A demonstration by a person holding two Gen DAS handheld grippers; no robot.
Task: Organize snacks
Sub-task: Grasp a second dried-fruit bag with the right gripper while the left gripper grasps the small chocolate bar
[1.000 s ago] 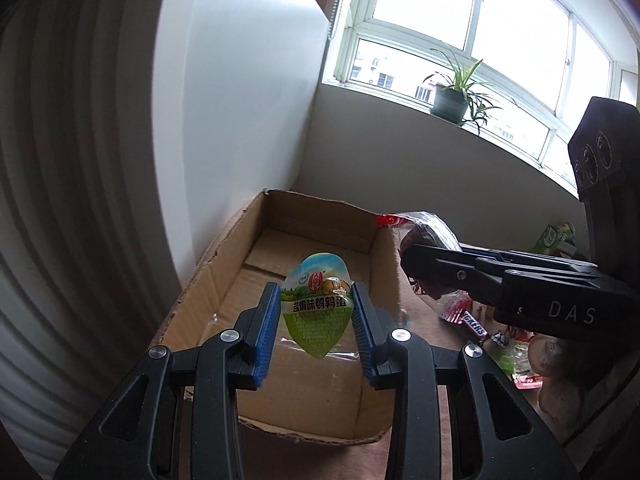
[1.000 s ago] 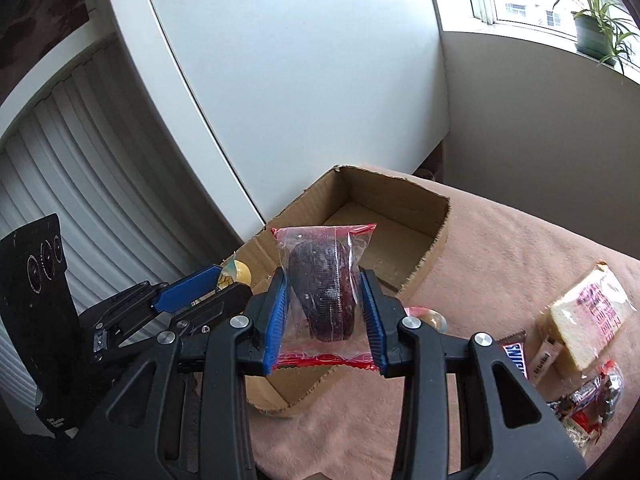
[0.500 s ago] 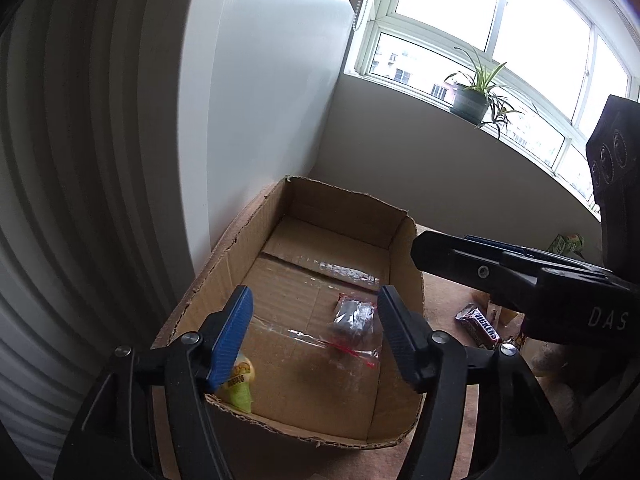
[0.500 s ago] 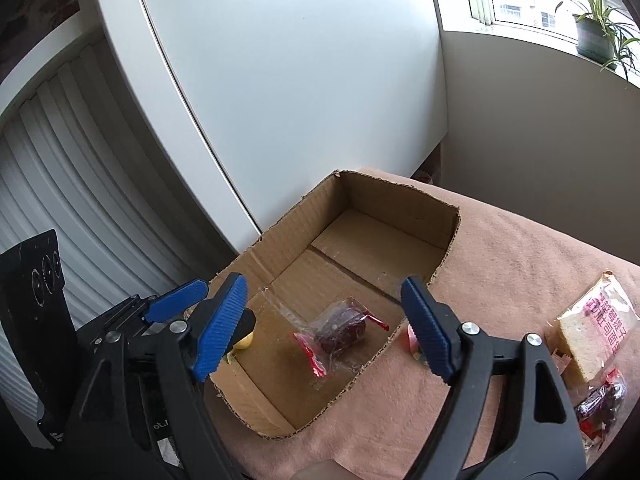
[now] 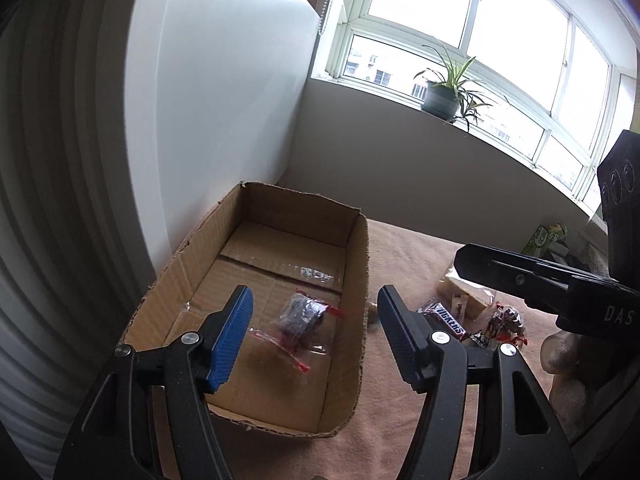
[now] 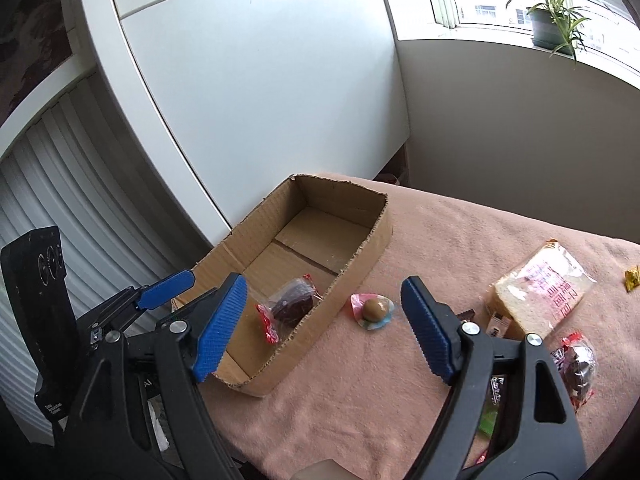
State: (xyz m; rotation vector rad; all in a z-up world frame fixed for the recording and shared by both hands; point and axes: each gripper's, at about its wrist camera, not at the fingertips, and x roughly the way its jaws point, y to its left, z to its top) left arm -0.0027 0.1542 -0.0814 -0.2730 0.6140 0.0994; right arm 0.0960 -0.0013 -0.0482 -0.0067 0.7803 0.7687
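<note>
An open cardboard box [image 5: 362, 280] stands on the pink cloth. On its floor lies a dark snack in a clear packet with red edges [image 5: 300, 316], also seen in the right wrist view as the dark snack packet [image 6: 290, 306]. My left gripper [image 5: 314, 308] hovers open over the box's near end, nothing between its blue pads. My right gripper [image 6: 324, 296] is open and empty above the box's right wall. Outside that wall lies a small egg snack in a pink packet [image 6: 374, 310]. The green egg packet dropped earlier is hidden.
Right of the box lie a Snickers bar [image 5: 446, 318], packed bread slices [image 6: 540, 288], a red-wrapped dark snack [image 6: 576, 364] and a yellow candy [image 6: 632, 278]. A white cabinet [image 6: 260, 100] stands behind the box. A potted plant [image 5: 440, 98] sits on the windowsill.
Both grippers opened and let their packets drop into the box: the green egg packet from the left, the dark snack from the right. Both then drew back a little toward the right.
</note>
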